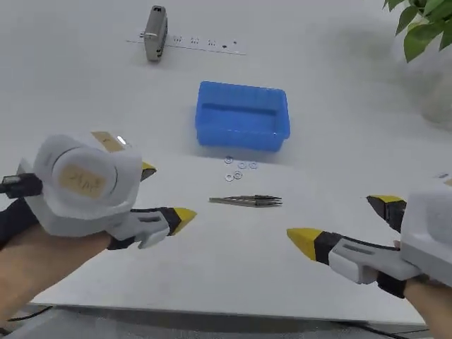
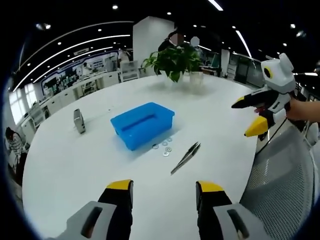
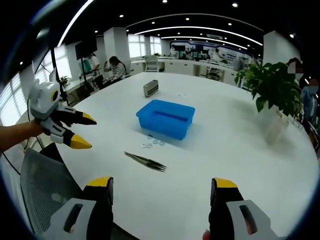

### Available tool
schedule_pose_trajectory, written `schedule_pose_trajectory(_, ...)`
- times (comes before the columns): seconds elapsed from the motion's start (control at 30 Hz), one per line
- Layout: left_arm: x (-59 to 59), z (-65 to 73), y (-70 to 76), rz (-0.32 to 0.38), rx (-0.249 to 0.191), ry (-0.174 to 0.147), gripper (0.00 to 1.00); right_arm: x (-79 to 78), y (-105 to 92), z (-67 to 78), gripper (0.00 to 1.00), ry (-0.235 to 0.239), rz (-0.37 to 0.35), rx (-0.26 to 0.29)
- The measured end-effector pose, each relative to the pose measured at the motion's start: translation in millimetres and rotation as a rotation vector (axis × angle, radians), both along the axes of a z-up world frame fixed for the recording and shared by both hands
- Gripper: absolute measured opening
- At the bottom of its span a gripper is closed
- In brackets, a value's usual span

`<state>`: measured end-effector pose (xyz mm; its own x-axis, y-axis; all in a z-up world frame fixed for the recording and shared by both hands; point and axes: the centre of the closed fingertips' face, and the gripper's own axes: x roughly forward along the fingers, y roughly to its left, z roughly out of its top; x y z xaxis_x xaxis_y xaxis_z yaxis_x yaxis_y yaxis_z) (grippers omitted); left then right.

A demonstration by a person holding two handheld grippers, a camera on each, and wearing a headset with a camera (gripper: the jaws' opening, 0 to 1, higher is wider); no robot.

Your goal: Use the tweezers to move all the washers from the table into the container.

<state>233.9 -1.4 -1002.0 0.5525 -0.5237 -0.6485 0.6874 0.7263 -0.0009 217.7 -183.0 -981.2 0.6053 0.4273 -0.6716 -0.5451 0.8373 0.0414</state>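
Left gripper [image 1: 167, 192]: nearest item, at 8 o'clock of the tweezers; jaws spread wide, nothing between them.
Right gripper [image 1: 340, 220]: at 4 o'clock of the tweezers; jaws likewise wide apart and empty.
Tweezers [image 1: 246, 201]: lying flat on the surface [image 1: 212, 272] between the two grippers, touched by neither.
Washers [image 1: 239, 168]: small loose cluster, about five (count uncertain at this size), on the surface at 12 o'clock of the tweezers, just beside the container's near wall.
Container [image 1: 241, 138]: blue tray at 12 o'clock of the washers; no washer seen inside (floor looks bare).
Progress: judged to be at the very start; nothing transferred, tool not yet picked up.
Remaining: grasp the tweezers, then carry every washer into the container.
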Motion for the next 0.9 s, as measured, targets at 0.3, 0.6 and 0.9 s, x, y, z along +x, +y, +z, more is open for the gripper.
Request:
schedule_pose_trajectory(0.3,8.0,-28.5,-21.9,-0.138,0.072,0.05,0.28,-5.7,-0.5,-6.6,0.71,0.022,0.022,0.004)
schedule_pose_trajectory(0.6,20.2,-59.6,-35.6,-0.218,0.122,0.107,0.18,-12.5,3.7,-15.5,0.65,0.054,0.046,0.009)
schedule_pose_trajectory(0.9,28.9,-68.0,-42.1,-0.265,0.142,0.126,0.11,-15.7,6.8,-19.5,0.61,0.078,0.066,0.016)
